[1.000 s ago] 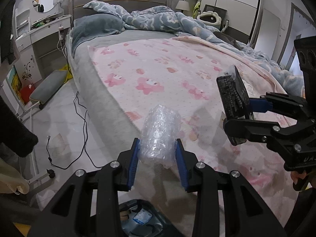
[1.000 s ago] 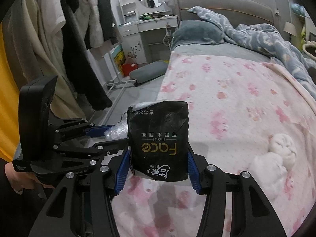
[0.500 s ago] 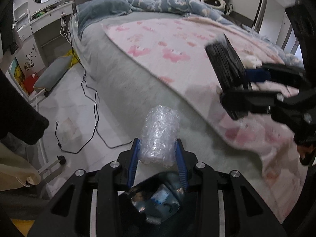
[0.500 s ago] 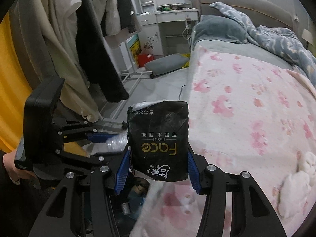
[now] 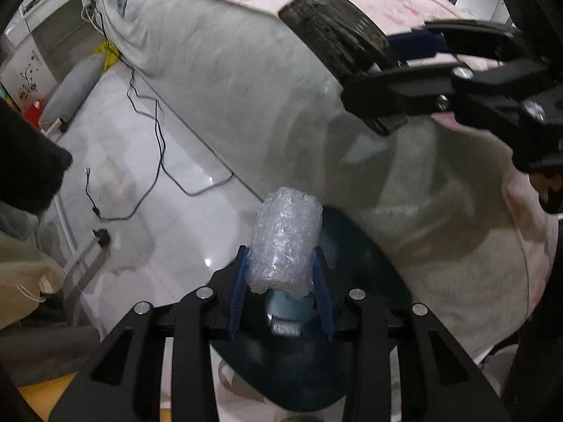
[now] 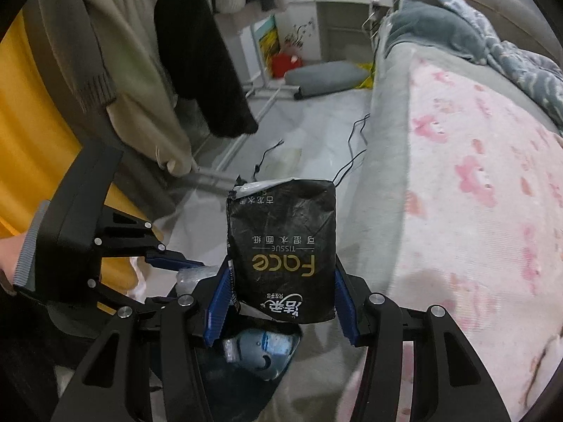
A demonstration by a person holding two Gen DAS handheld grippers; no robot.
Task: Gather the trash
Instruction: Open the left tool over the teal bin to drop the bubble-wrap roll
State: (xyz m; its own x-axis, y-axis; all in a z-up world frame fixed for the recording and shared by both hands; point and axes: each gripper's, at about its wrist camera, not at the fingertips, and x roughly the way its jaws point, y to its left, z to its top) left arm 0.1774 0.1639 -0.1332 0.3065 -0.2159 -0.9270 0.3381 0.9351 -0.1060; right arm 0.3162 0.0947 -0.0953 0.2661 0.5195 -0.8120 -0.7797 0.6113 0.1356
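My left gripper (image 5: 281,274) is shut on a crumpled wad of clear bubble wrap (image 5: 286,242). It hangs right above a dark blue trash bin (image 5: 369,263) on the floor beside the bed, with a plastic bottle inside. My right gripper (image 6: 279,281) is shut on a black tissue pack (image 6: 283,253) with gold "Face" lettering. It also shows in the left wrist view (image 5: 337,40), up and to the right. The bin shows below the right gripper (image 6: 246,376). The left gripper appears at the left of the right wrist view (image 6: 176,263).
The bed (image 6: 475,176) with a pink sheet is on the right. A black cable (image 5: 155,133) trails over the white floor. Clothes (image 6: 197,52) hang on a rack at the left. A grey cushion (image 6: 323,77) and white dresser (image 6: 337,10) stand farther back.
Both grippers have moved off the bed, down and toward the floor beside it, each keeping its load. The trash bin has come into full view beneath them.
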